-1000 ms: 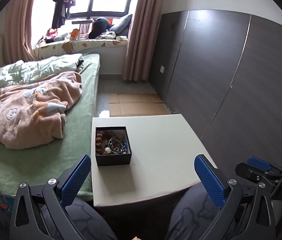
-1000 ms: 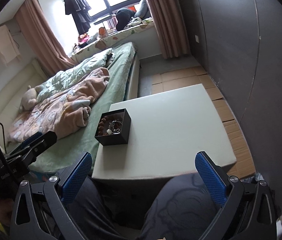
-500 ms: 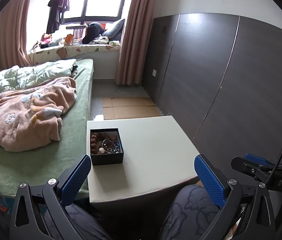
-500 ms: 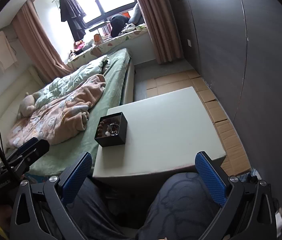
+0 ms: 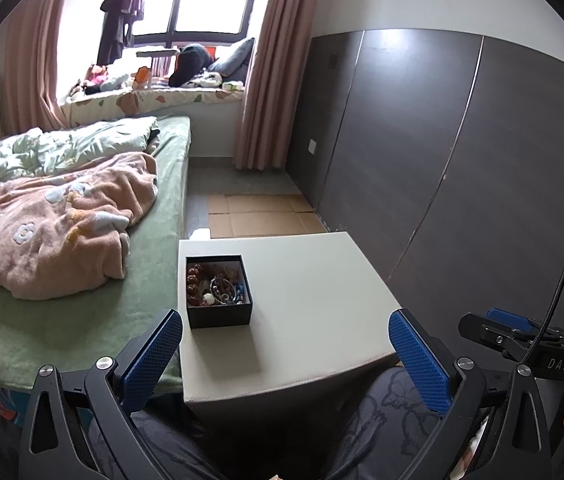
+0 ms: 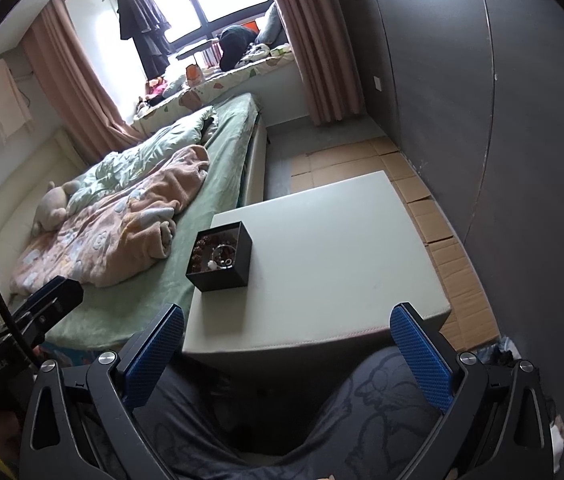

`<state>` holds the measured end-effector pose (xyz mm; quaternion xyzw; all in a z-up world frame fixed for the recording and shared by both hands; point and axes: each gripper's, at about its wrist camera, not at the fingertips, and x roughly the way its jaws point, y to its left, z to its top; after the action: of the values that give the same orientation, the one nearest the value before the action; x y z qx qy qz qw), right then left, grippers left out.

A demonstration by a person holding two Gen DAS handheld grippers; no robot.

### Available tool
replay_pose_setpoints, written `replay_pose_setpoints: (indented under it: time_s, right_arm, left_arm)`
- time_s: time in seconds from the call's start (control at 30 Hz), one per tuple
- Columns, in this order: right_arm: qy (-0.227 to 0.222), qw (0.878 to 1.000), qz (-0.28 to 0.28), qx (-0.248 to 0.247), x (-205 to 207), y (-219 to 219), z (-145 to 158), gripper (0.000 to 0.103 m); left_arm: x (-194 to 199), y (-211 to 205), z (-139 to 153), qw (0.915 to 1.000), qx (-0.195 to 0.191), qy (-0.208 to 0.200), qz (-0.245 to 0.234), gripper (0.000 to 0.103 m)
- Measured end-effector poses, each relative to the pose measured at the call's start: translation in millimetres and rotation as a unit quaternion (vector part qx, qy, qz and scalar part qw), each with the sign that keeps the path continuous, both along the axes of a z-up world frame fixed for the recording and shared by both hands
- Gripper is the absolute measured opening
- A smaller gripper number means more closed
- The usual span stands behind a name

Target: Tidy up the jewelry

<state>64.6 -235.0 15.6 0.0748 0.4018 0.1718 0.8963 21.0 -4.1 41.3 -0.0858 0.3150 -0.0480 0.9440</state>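
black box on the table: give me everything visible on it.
The box is small, square, matte black, open-topped with no lid in view. It sits flat and upright on the pale table, near the edge next to the bed. Inside is a jumbled pile of jewelry: brown beads, a silver ring-like piece, something blue. Neither gripper touches it.

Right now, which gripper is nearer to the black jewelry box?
Left. The left gripper hovers just short of the black jewelry box, almost in line with it. The right gripper is farther off to the box's right.
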Motion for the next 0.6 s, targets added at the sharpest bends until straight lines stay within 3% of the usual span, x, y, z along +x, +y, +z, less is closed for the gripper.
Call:
replay_pose_setpoints:
  time_s: [0.6]
  right_arm:
    - [0.006, 1.0, -0.008, 0.0, -4.9, -5.1, -2.7, 0.103]
  left_arm:
    - [-8.1, -7.2, 8.2, 0.9999, 0.008, -0.005, -0.008, 0.103]
